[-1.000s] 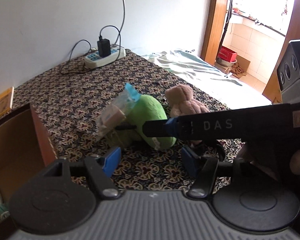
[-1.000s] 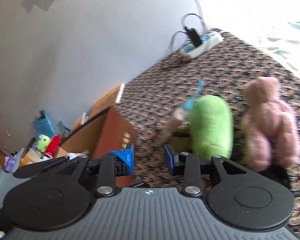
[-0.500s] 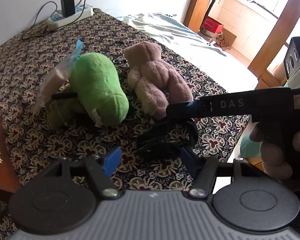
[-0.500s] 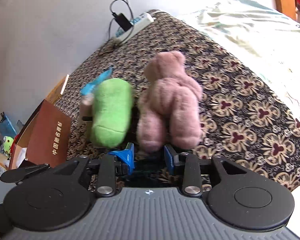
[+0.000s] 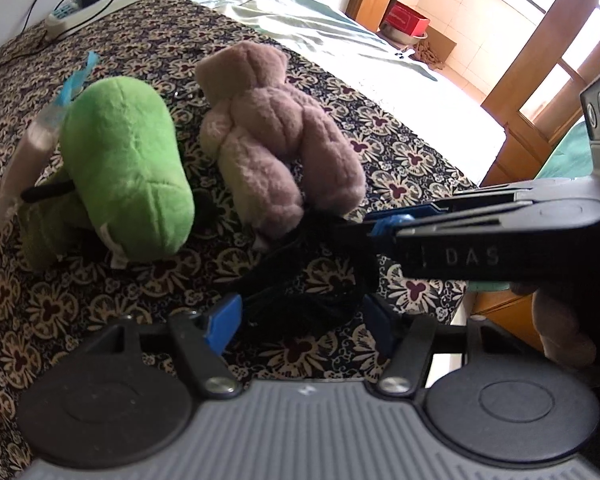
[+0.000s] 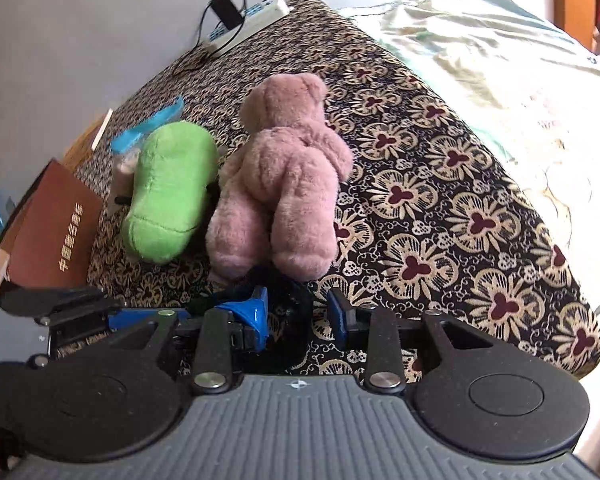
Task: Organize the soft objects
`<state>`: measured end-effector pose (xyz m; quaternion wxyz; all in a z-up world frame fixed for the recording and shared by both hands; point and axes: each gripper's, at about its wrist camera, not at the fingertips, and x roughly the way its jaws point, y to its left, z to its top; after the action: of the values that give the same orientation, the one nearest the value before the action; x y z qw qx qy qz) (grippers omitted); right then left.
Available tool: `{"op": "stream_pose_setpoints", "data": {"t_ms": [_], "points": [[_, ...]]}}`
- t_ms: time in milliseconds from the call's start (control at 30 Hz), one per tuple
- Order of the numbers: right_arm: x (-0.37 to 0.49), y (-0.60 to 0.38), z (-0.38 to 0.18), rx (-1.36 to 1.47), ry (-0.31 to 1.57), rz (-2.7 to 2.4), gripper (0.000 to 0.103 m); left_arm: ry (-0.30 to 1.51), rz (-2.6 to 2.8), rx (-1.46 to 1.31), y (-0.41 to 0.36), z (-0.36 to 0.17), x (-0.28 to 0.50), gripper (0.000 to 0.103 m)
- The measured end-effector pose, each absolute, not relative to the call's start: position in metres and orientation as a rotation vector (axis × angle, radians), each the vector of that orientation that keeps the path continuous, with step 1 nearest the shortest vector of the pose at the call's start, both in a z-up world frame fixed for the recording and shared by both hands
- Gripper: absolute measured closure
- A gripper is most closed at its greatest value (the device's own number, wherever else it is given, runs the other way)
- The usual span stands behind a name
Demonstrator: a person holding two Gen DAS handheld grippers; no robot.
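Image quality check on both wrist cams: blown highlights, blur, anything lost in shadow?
Left wrist: doorway and pale sheet blown out; green plush slightly soft; black fabric bundle near-featureless. Right wrist: sheet overexposed at right; pink teddy sharp; bundle lost in shadow between the fingers; strong fisheye bend on both.

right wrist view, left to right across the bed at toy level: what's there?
brown book → green plush → pink teddy bear → floral blanket → pale sheet
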<state>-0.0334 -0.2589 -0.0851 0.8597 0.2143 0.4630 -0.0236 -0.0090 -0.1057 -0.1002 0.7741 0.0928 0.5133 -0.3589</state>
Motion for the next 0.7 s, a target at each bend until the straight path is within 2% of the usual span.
{"op": "stream_pose_setpoints", "data": {"t_ms": [100, 233, 400, 500, 567, 633, 700], "points": [[-0.03, -0.245, -0.086, 0.321, 0.963, 0.001, 0.087, 1.105, -0.781, 0.197, -0.107, -0.102, -0.007, 0.038], [-0.028, -0.248, -0.09, 0.333, 0.934, 0.029, 0.09, 1.094, -0.783, 0.182, -0.106, -0.102, -0.007, 0.039], [-0.029, -0.254, -0.093, 0.409, 0.921, 0.06, 0.102, 1.087, -0.779, 0.143, -0.1, -0.1, -0.006, 0.054], [-0.029, -0.248, -0.091, 0.409, 0.911, 0.081, 0.103, 1.084, -0.779, 0.116, -0.095, -0.099, -0.005, 0.065], [-0.03, -0.245, -0.087, 0.401, 0.89, 0.104, 0.103, 1.082, -0.786, 0.091, -0.09, -0.098, -0.004, 0.078], [-0.03, -0.242, -0.083, 0.399, 0.877, 0.129, 0.103, 1.082, -0.796, 0.074, -0.087, -0.097, -0.004, 0.085], [-0.031, -0.241, -0.079, 0.411, 0.863, 0.159, 0.103, 1.077, -0.803, 0.067, -0.085, -0.095, -0.005, 0.087]]}}
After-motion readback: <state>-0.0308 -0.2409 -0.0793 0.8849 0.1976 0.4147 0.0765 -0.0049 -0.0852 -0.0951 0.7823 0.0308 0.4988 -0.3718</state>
